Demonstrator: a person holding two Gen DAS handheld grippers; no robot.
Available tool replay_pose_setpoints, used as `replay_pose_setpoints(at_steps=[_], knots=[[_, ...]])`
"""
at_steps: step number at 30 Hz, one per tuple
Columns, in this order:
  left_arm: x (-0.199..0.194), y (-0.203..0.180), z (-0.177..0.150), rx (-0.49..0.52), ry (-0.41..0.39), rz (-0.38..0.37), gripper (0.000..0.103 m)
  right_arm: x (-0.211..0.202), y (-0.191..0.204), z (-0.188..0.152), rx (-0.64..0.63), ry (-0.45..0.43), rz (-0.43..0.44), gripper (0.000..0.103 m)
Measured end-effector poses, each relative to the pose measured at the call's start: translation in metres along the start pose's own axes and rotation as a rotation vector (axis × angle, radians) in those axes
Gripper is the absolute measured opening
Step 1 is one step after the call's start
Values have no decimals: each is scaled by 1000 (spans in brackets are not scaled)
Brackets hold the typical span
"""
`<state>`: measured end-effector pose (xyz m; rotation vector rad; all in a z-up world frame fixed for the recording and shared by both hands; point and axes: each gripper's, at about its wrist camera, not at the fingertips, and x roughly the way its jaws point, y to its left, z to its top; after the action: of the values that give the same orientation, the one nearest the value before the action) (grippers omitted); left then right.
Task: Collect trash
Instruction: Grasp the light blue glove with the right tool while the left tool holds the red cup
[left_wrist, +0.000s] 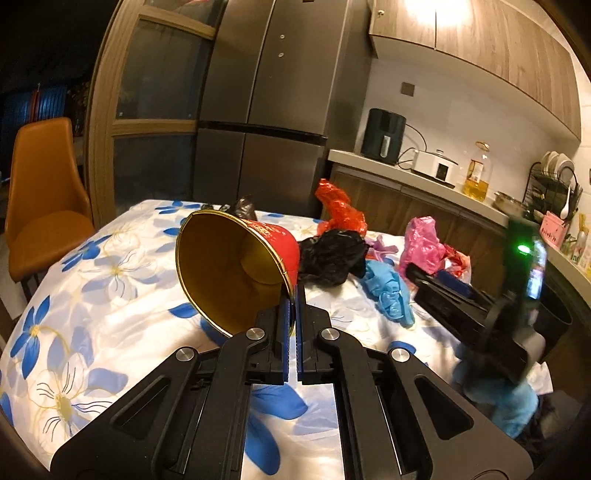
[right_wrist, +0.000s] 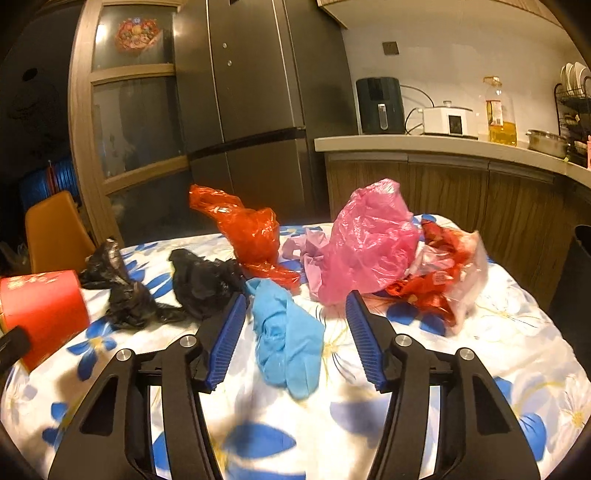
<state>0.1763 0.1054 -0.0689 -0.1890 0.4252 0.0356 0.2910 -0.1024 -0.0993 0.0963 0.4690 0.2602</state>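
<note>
My left gripper (left_wrist: 295, 291) is shut on the rim of a red paper cup (left_wrist: 229, 266) with a gold inside. The cup is tipped on its side above the table, mouth towards the camera; in the right wrist view the cup (right_wrist: 44, 310) shows at the far left. My right gripper (right_wrist: 297, 299) is open and low over the table. A crumpled light blue plastic bag (right_wrist: 284, 339) lies between its fingers (right_wrist: 225, 347), and the pads are clear of it. Around it lie two black bags (right_wrist: 207, 284), an orange-red bag (right_wrist: 251, 229) and a pink bag (right_wrist: 369, 236).
The table wears a white cloth with blue flowers (right_wrist: 517, 350). A red and white wrapper (right_wrist: 443, 280) lies at the right. A dark bin (right_wrist: 580, 277) stands past the table's right edge, an orange chair (left_wrist: 44, 192) at the left. Fridge and kitchen counter stand behind.
</note>
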Motion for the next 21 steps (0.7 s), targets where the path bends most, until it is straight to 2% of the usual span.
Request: replay_pose_setpoints(at_steps=[5,9,10,13,16,21], knots=[[1,1,0,-6,4,-3,1,30,1,-4,11,89,10,46],[1,2,1,-9,2,-2,1,37,1,-6,12,115,18,32],[2,1,1,-9,3,-1,1,37,1,-7,12,117,21,24],[2,1,1,-10,7,-5,1,37,1,-7,14,117,31,11],[0,0,1,-10,6,-7,1,33,0,-5,22,101,37,5],[-5,-1,3,-16,-1,-7,1,1,-3,0,25,36,46,3]])
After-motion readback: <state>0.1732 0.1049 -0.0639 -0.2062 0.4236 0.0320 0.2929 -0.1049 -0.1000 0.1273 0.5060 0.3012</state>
